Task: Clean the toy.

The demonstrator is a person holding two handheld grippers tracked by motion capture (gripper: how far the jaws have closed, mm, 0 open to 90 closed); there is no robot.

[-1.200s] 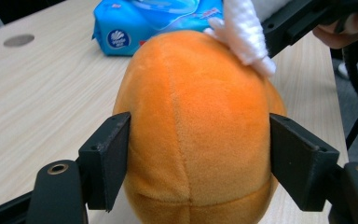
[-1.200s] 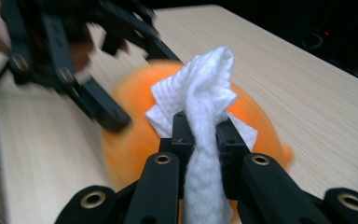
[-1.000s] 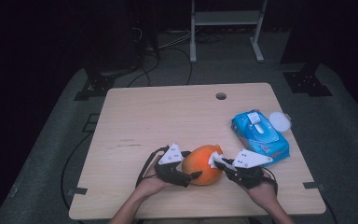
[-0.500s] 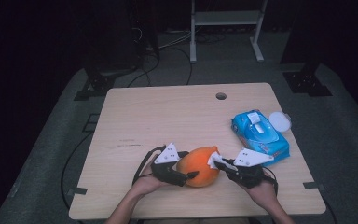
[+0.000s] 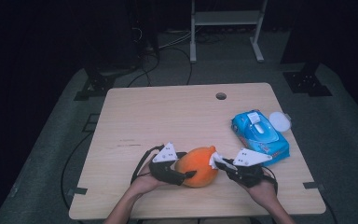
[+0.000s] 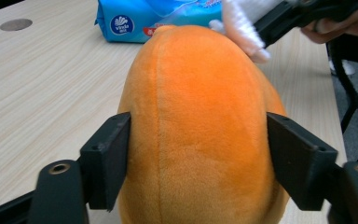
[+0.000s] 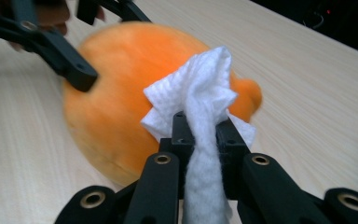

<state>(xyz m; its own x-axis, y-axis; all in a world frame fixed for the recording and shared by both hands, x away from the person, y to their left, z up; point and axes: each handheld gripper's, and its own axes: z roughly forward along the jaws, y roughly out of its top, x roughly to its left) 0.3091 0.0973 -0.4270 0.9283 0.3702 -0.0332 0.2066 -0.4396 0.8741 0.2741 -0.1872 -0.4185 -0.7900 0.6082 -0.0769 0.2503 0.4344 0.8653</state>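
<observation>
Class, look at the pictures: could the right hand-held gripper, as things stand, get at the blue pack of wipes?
Probably not yet: the way to the blue pack of wipes looks free, but the right hand-held gripper is shut on a white wipe, pressed to the orange plush toy.

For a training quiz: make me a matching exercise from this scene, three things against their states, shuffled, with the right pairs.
Things:
1. orange plush toy
2. white wipe
3. blue wipes pack

States:
A. pinched in the right gripper
B. lying on the table, untouched
C. clasped on both sides by the left gripper

Pairs: 1-C, 2-A, 3-B
</observation>
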